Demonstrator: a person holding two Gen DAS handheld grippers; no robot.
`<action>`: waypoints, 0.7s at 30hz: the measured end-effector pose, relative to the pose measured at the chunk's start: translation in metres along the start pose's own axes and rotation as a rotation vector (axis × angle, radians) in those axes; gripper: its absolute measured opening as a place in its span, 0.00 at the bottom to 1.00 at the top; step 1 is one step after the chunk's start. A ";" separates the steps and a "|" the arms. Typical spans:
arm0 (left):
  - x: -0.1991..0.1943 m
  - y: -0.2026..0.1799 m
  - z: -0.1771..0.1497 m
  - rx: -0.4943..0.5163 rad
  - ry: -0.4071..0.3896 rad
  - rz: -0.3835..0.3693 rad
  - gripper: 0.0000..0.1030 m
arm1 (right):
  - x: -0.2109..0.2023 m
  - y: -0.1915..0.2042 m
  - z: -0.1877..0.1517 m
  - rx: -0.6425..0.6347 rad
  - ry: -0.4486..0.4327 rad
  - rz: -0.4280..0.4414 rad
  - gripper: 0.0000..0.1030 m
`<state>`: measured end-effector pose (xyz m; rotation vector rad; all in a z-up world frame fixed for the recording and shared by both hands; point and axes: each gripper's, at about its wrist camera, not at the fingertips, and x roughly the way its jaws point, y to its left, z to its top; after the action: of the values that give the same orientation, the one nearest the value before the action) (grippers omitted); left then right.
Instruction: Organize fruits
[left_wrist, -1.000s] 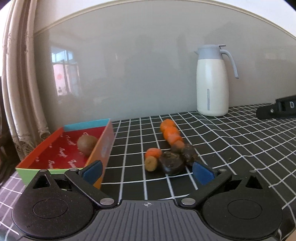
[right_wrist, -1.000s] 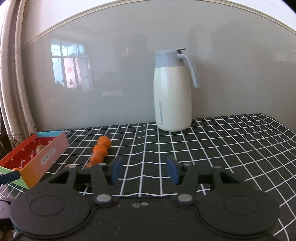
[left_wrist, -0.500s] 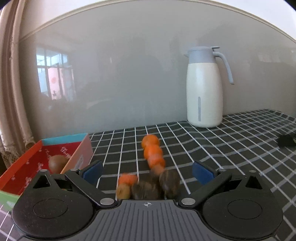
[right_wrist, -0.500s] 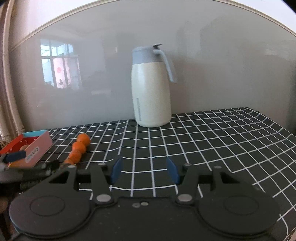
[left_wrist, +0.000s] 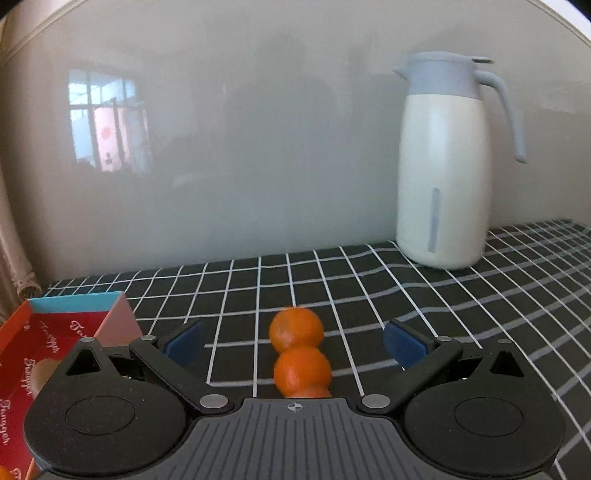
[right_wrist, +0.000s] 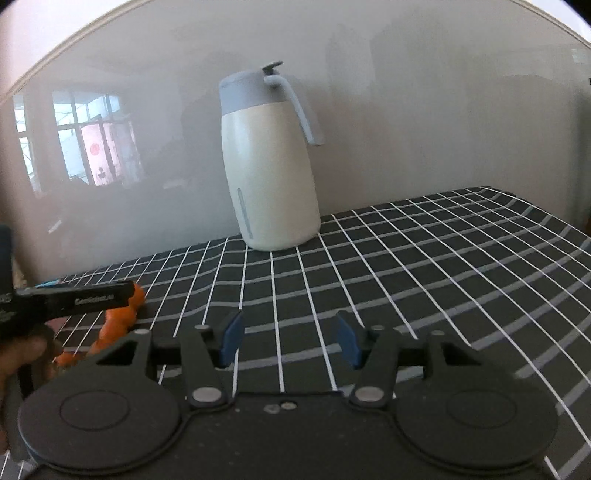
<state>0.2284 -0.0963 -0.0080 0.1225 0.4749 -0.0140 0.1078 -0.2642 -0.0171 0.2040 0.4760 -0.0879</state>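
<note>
Orange fruit (left_wrist: 298, 352), a knobbly row, lies on the checked cloth (left_wrist: 461, 306) between the spread blue pads of my left claw (left_wrist: 293, 341), touching neither. My right claw (right_wrist: 289, 338) gapes too, holding nothing, facing the cream jug (right_wrist: 271, 162); red box (left_wrist: 55, 339) just left

oranges (left_wrist: 296, 332) orange | tablecloth (left_wrist: 443, 295) black, white grid | jug (left_wrist: 443, 166) cream, grey-blue
</note>
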 end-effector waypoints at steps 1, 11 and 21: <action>0.002 0.001 0.002 -0.011 0.003 -0.001 0.99 | 0.009 0.003 0.004 0.002 -0.001 -0.002 0.52; 0.035 0.001 0.006 -0.024 0.033 -0.013 0.99 | 0.082 0.033 0.033 0.012 0.009 -0.011 0.53; 0.065 -0.002 0.016 -0.012 0.151 -0.038 0.41 | 0.108 0.040 0.039 0.053 0.032 0.038 0.55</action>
<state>0.2931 -0.0989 -0.0241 0.1027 0.6277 -0.0396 0.2259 -0.2373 -0.0261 0.2665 0.5017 -0.0600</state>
